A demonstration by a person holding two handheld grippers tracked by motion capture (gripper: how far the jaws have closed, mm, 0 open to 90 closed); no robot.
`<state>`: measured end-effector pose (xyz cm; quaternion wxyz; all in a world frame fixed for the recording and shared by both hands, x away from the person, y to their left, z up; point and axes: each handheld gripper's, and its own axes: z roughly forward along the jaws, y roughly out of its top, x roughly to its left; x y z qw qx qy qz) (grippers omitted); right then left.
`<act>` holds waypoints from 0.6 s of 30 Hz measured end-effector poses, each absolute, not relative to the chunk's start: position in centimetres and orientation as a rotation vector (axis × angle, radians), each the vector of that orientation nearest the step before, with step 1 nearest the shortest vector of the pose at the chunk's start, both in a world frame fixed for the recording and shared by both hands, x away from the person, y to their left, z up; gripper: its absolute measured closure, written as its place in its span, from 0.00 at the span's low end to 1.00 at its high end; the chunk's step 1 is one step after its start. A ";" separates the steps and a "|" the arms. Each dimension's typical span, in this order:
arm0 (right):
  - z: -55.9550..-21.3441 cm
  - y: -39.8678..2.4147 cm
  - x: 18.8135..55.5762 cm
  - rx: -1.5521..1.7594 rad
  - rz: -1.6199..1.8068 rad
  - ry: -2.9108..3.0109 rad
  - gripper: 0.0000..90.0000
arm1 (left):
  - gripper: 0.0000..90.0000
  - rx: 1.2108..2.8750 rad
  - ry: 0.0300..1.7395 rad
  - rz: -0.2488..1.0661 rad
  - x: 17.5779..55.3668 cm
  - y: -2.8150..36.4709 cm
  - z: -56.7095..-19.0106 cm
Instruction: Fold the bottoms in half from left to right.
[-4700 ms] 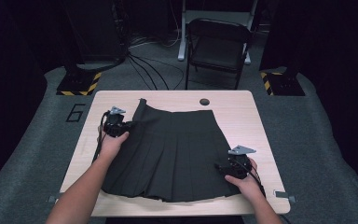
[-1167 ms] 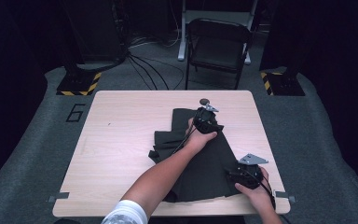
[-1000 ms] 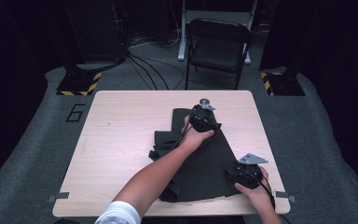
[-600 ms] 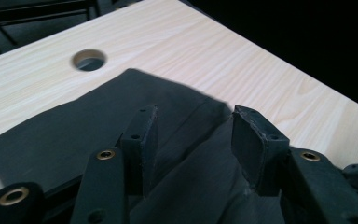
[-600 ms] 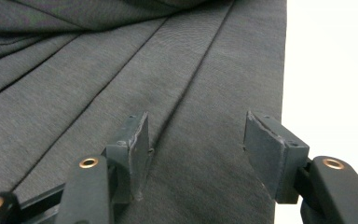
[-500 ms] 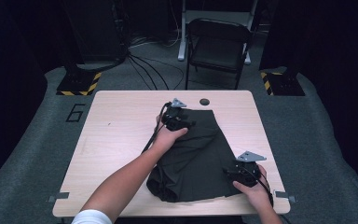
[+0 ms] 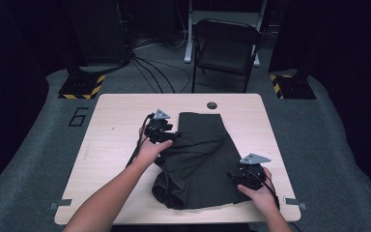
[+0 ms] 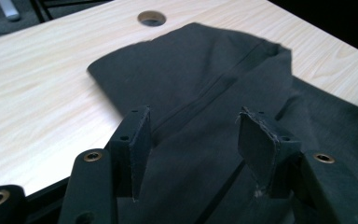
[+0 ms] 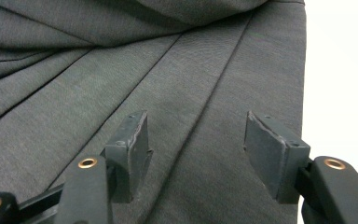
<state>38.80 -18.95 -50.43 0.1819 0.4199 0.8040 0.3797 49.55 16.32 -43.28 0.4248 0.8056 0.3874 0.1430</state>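
The bench (image 7: 125,121) carries a dark pleated skirt (image 7: 198,164), folded in half on its right side. Folding looks midway. The left gripper (image 7: 166,137), its fingers just opened with nothing between them, rests at the fold; the right gripper (image 7: 239,176) hovers open at the hem. Next comes regripping for another fold.

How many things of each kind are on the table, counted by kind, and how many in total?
Dark pleated skirt: 1
Handheld grippers, left gripper and right gripper: 2
Round hole in the table, near its far edge: 1
Total: 4
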 end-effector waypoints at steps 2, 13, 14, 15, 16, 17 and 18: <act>-50.5 -19.0 38.9 1.192 1.065 2.271 0.44 | 0.49 2.013 0.991 0.356 49.7 17.0 -43.8; -50.6 -19.0 39.3 1.195 1.067 2.278 0.44 | 0.47 2.000 1.040 0.321 51.2 17.6 -46.3; -50.6 -19.1 39.3 1.207 1.062 2.279 0.44 | 0.47 2.019 1.026 0.298 51.2 17.4 -46.9; -50.7 -19.1 39.3 1.210 1.061 2.278 0.44 | 0.46 2.019 1.026 0.298 51.2 17.4 -46.9; -50.7 -19.1 39.3 1.210 1.061 2.278 0.44 | 0.46 2.017 1.029 0.284 51.1 17.1 -47.2; -50.7 -19.1 39.3 1.213 1.068 2.279 0.44 | 0.47 2.042 1.007 0.267 51.0 16.6 -47.7; -50.7 -19.1 39.3 1.213 1.068 2.279 0.44 | 0.47 2.042 1.007 0.267 51.0 16.6 -47.7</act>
